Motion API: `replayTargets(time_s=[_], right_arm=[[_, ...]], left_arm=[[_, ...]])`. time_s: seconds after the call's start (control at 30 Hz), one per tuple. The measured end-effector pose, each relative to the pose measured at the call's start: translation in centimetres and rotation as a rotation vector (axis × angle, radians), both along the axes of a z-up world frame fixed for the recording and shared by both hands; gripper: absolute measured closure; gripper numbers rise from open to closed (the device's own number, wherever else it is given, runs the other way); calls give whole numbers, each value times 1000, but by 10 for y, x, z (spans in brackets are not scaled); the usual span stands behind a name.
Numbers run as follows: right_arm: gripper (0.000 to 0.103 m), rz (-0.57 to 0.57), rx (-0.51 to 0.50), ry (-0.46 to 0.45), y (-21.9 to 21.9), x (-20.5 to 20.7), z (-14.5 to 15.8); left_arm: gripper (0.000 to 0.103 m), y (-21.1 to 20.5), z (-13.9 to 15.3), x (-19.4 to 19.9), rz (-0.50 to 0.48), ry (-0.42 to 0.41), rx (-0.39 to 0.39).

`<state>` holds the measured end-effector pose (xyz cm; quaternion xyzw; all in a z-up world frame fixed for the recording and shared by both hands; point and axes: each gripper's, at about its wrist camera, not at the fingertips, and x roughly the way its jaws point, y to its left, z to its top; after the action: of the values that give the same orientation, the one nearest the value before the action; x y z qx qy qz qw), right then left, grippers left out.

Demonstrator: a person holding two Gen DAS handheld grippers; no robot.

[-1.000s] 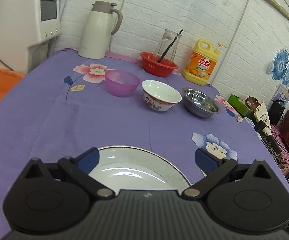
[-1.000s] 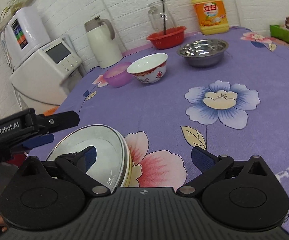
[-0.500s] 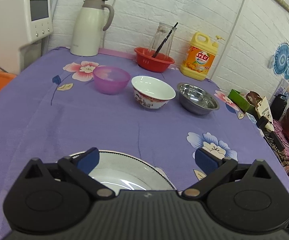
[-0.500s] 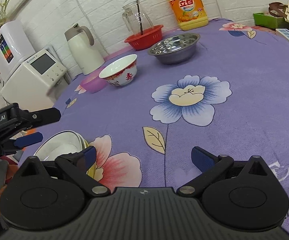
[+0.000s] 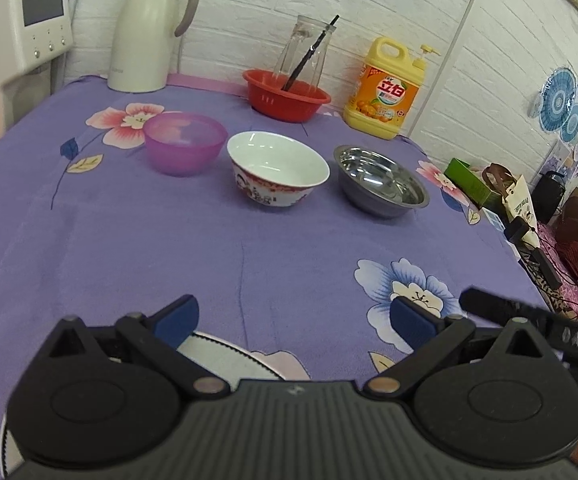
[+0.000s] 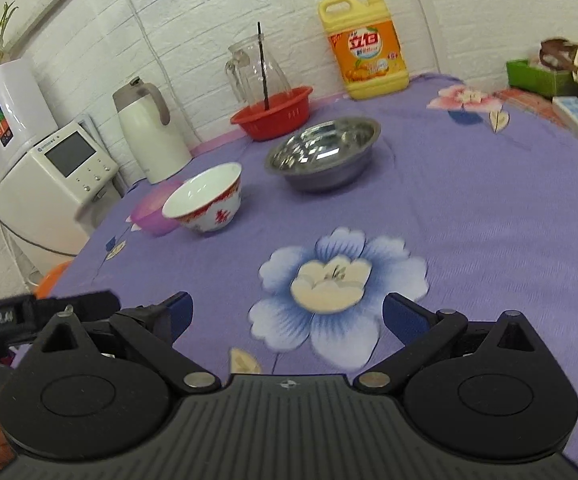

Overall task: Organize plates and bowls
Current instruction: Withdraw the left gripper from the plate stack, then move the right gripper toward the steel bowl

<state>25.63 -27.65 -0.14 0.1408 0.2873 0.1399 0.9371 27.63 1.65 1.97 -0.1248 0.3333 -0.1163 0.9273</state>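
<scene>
Three bowls ahead; shiny round steel bowl point(image 6: 324, 153), beside the red-patterned white ceramic bowl point(image 6: 205, 198), lies nearest right tongs point(image 6: 287, 318); both tongs gape empty.

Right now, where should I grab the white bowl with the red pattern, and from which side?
Grip the white bowl by its rim, from above on the near side. It sits upright and empty, and the near edge is free. The purple bowl sits close on one side and the steel bowl on the other.
</scene>
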Motion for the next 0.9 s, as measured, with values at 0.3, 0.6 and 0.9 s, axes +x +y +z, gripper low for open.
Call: replayTargets(time_s=[0.3,0.6,0.9], right_arm=[[0,-96,-188,-61,-22,118,33],[0,-64,-408,209,-7,234,-10],[0,-17,-461,295,-2,230,-13]], left_arm=[[2,11,-2,13,6,3,-5],[2,36,-3,25,66,9,-5],[2,35,2,17,45,-8,-21]])
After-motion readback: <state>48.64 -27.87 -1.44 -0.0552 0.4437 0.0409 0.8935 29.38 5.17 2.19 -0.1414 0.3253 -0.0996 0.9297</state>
